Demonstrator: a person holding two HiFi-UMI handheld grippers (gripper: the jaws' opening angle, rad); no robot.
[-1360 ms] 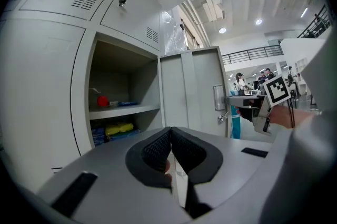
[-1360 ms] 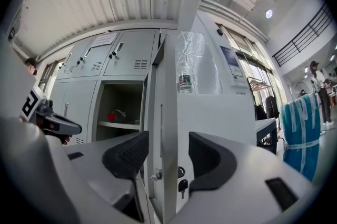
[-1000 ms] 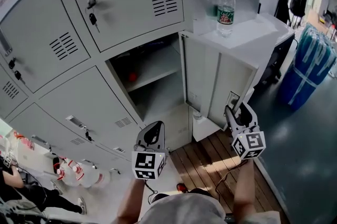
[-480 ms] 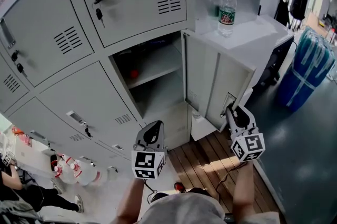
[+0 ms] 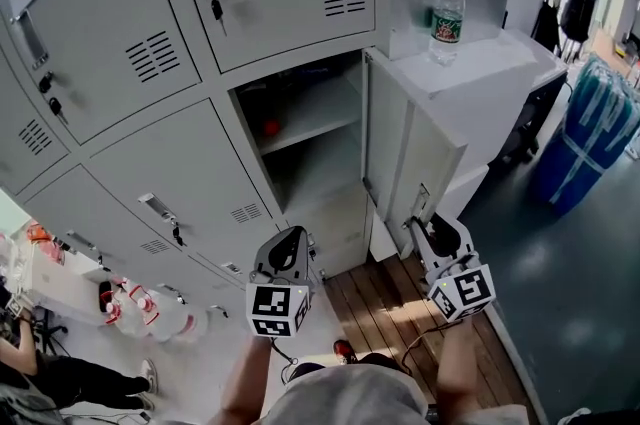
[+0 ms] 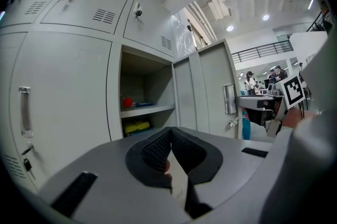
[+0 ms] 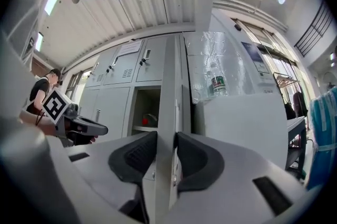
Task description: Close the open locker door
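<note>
The open locker door stands out from the grey locker bank, hinged at the right of its compartment. My right gripper is at the door's free edge, near its latch. In the right gripper view the door edge runs upright between the pads, which press on both faces. Its jaws have just been closing onto this edge, easing slightly wider at the last. My left gripper hangs in front of the lower lockers, shut and empty; its pads meet at the tip. A red object lies on the shelf inside.
A white cabinet right of the door carries a water bottle. A blue wrapped bundle stands on the dark floor at the right. Wooden boards lie underfoot. Several bottles sit at lower left, beside a person.
My right gripper's jaws have narrowed onto the door edge and moved left with it. The door has swung a little toward the locker. My left gripper has shifted slightly.
</note>
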